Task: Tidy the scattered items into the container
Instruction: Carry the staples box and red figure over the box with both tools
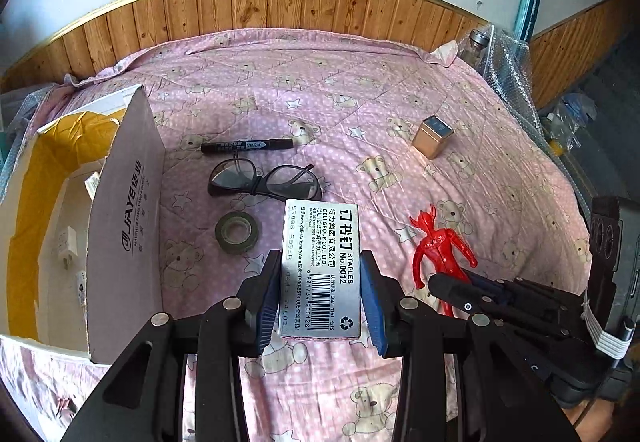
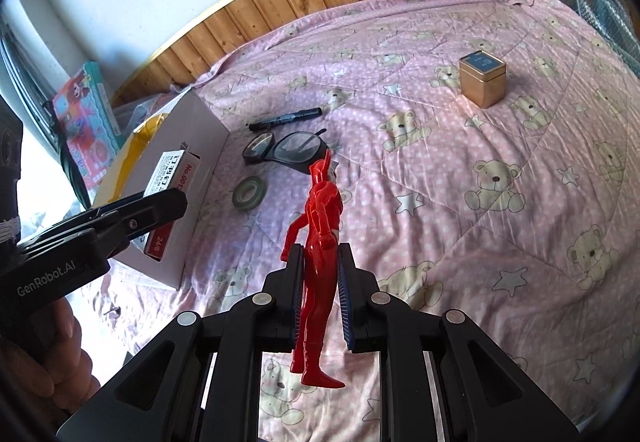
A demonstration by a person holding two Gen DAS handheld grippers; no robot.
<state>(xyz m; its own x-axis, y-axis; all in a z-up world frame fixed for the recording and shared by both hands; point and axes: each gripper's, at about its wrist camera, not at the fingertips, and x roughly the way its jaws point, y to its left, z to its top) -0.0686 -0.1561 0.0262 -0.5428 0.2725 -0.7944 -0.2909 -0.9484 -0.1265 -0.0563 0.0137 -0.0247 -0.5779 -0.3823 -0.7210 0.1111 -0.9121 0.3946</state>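
My left gripper point(image 1: 320, 282) is clamped on the staples box point(image 1: 322, 266), blue pads pressed against both long sides, box lifted off the pink bear quilt point(image 1: 400, 102). In the right wrist view the box hangs just beside the near wall of the cardboard box point(image 1: 128, 210), which sits open at the left edge of the bed. A white charger point(image 1: 66, 248) lies inside it.

My right gripper point(image 2: 320, 294) is closed around the red figure point(image 2: 320, 242), gripped at the waist and legs, upright, head away from me, feet hanging below the fingers, clear of the quilt.

On the quilt: black marker point(image 1: 246, 146), glasses point(image 1: 264, 182) just in front of it, tape roll point(image 1: 237, 232) nearer me. Gold tin point(image 1: 433, 136) stands well apart to the right. Jar point(image 1: 476, 50) at far right corner, contents unreadable.
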